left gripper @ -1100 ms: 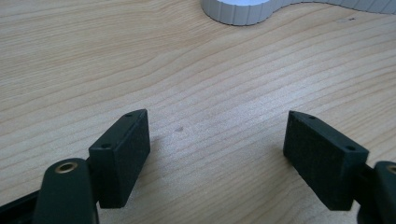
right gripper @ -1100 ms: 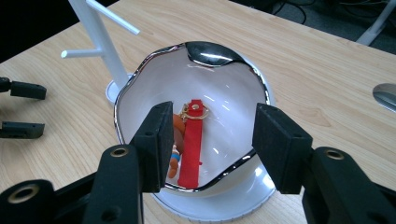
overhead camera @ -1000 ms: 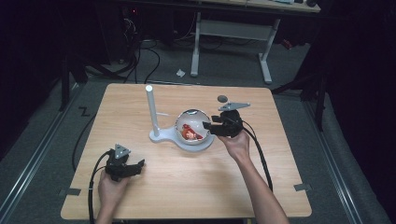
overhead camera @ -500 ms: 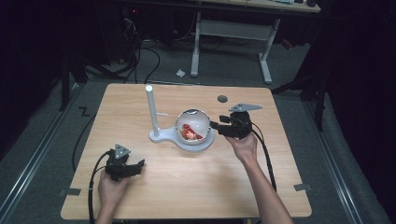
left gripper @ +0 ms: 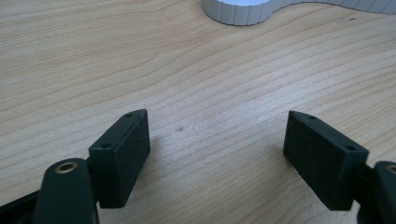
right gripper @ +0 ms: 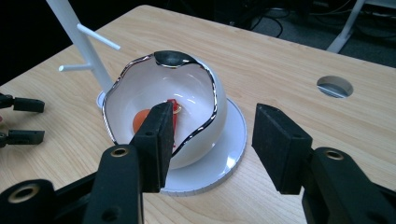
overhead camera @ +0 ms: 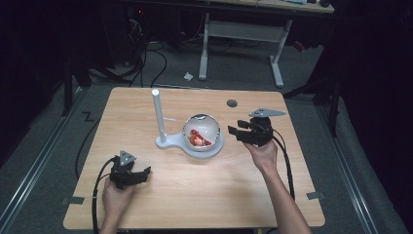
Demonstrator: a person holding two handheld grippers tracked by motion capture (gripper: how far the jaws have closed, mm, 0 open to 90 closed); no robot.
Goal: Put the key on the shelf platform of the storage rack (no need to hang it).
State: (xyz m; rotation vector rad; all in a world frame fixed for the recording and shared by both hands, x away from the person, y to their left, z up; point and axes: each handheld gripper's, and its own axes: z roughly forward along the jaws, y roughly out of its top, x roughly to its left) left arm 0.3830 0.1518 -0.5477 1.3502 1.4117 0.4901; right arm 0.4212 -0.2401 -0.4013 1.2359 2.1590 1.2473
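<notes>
A white bowl (overhead camera: 201,131) with a wavy silver rim sits on the round base of a white stand (overhead camera: 157,114) near the table's middle. Red and orange pieces (right gripper: 140,119) lie inside the bowl (right gripper: 163,88). My right gripper (overhead camera: 234,132) hangs just right of the bowl, pointing at it, apart from it. It is open and its jaws (right gripper: 215,128) hold nothing. At the front left my left gripper (overhead camera: 144,174) rests low, open over bare wood (left gripper: 217,135), with the stand's base edge (left gripper: 243,11) ahead of it.
The wooden table (overhead camera: 204,200) has a round cable hole (overhead camera: 232,103) behind the right gripper. The stand's post carries thin white pegs (right gripper: 98,37). Past the table's far edge stand a white desk frame (overhead camera: 241,29) and floor cables (overhead camera: 146,58).
My right gripper has drawn back to the right, away from the bowl, with its jaws the same width. The left gripper has stayed put.
</notes>
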